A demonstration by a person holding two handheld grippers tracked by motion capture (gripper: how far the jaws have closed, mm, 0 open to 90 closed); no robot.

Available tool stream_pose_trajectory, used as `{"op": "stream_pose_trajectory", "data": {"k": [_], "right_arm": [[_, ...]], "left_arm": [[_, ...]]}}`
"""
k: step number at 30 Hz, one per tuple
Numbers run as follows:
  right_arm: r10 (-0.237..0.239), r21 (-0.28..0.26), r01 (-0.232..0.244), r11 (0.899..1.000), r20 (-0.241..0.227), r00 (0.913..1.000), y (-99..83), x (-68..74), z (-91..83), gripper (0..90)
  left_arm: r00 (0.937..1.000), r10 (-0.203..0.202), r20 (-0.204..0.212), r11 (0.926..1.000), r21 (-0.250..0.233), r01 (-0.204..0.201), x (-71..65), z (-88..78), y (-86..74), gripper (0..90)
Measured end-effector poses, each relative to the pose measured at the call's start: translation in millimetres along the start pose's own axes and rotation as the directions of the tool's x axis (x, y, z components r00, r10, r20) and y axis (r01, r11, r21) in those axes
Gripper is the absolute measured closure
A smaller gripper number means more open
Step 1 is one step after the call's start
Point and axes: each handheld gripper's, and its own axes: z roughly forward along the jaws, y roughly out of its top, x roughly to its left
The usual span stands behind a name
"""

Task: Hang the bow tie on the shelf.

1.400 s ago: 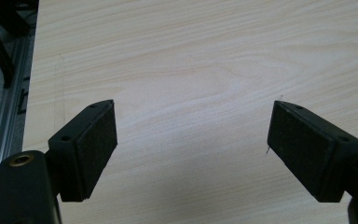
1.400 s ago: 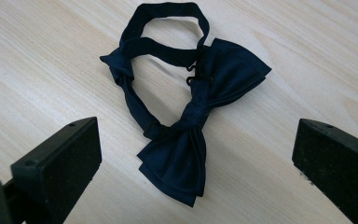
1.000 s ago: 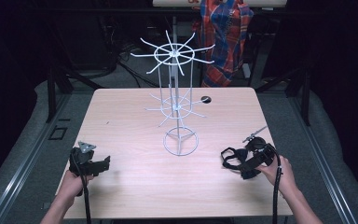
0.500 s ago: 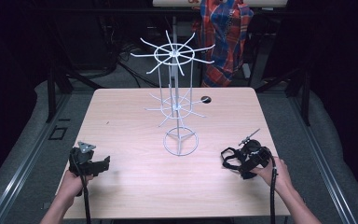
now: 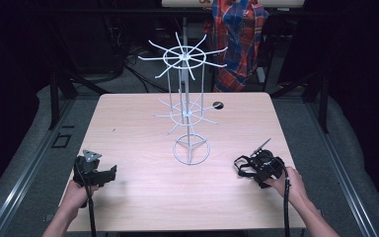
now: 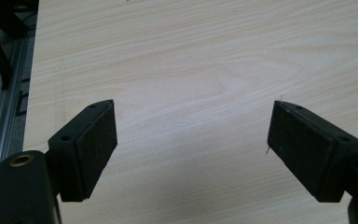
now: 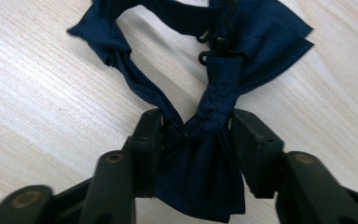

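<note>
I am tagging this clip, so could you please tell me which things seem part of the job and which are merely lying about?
Likely in the job:
- navy bow tie, pinched by the right gripper
- white wire rack, perhaps its hanging place
- left gripper, open over bare table

Lying about:
- plaid cloth beyond the table
- small dark disc

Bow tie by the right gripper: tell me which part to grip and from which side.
Grip the bow tie at its cinched centre knot, the narrowest, firmest part. Come from the wing side, opposite the strap and black hook clasp, so the loop hangs free. The right gripper seems to sit there already, its fingers closed on either side of the knot. The wire rack stands apart, mid-table.
</note>
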Motion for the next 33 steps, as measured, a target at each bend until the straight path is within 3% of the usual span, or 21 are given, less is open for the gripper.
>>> {"op": "stream_pose_trajectory", "data": {"k": [6, 7, 8, 10, 11, 15, 21, 22, 23, 26, 27, 29, 33], "right_arm": [[0.000, -0.007, 0.000, 1.000, 0.015, 0.9999, -0.9, 0.0, -0.4, 66.0], [0.029, -0.046, -0.029, 0.999, 0.013, 0.9995, -2.4, 1.7, 2.1, 68.1], [0.024, -0.047, -0.023, 0.999, 0.020, 0.9995, -2.4, 1.8, 1.6, 71.2], [-0.016, 0.003, 0.016, 1.000, 0.032, 0.9994, -0.7, 0.0, -2.3, 72.9], [-0.017, 0.001, 0.017, 1.000, 0.032, 0.9993, -0.9, 0.2, -2.2, 73.5], [-0.025, 0.005, 0.025, 1.000, 0.035, 0.9991, -1.2, -0.3, -3.4, 74.7], [-0.008, -0.051, 0.009, 0.999, 0.026, 0.9996, -3.8, -3.9, -11.0, 74.9], [0.026, -0.094, -0.024, 0.995, 0.020, 0.9995, -5.5, -2.4, -9.0, 74.9], [0.005, -0.074, -0.004, 0.997, 0.025, 0.9997, -4.8, -4.3, -11.8, 74.9], [0.013, -0.089, -0.012, 0.996, 0.019, 0.9997, -5.4, -5.0, -13.2, 74.9], [0.037, -0.128, -0.036, 0.991, 0.005, 0.9993, -6.8, -4.8, -13.2, 74.9], [0.017, -0.103, -0.015, 0.995, 0.009, 0.9998, -5.9, -6.1, -16.1, 74.9], [0.033, -0.136, -0.035, 0.990, -0.019, 0.9993, -6.4, -5.7, -19.3, 74.9]], "left_arm": [[1.0000, -0.003, 0.002, 1.0000, 0.002, 0.003, 0.0, 0.6, -0.1, 16.1], [1.0000, -0.003, 0.001, 1.0000, 0.002, 0.003, -0.1, 0.7, -0.2, 16.1], [1.0000, -0.003, 0.002, 1.0000, 0.003, 0.003, -0.2, 0.8, -0.2, 16.1], [1.0000, -0.001, 0.003, 1.0000, 0.004, 0.001, -0.3, 0.8, -0.1, 16.1], [1.0000, -0.001, 0.003, 1.0000, 0.004, 0.001, -0.3, 0.8, -0.1, 16.1], [1.0000, -0.003, 0.003, 1.0000, 0.003, 0.003, 0.0, 1.0, -0.2, 16.1], [1.0000, -0.003, 0.002, 1.0000, 0.003, 0.003, 0.1, 1.0, -0.2, 16.1], [1.0000, -0.003, 0.002, 1.0000, 0.003, 0.003, 0.0, 0.9, -0.2, 16.1], [1.0000, -0.003, 0.002, 1.0000, 0.003, 0.003, 0.0, 0.9, -0.2, 16.1], [1.0000, -0.003, 0.000, 1.0000, 0.004, 0.003, 0.2, 0.6, -0.1, 16.1], [1.0000, -0.001, 0.001, 1.0000, 0.005, 0.001, 0.4, 0.5, -0.2, 16.1], [1.0000, -0.002, 0.001, 1.0000, 0.004, 0.002, 0.3, 0.5, -0.2, 16.1], [1.0000, -0.001, 0.001, 1.0000, 0.003, 0.001, 0.4, 0.4, -0.2, 16.1]]}}
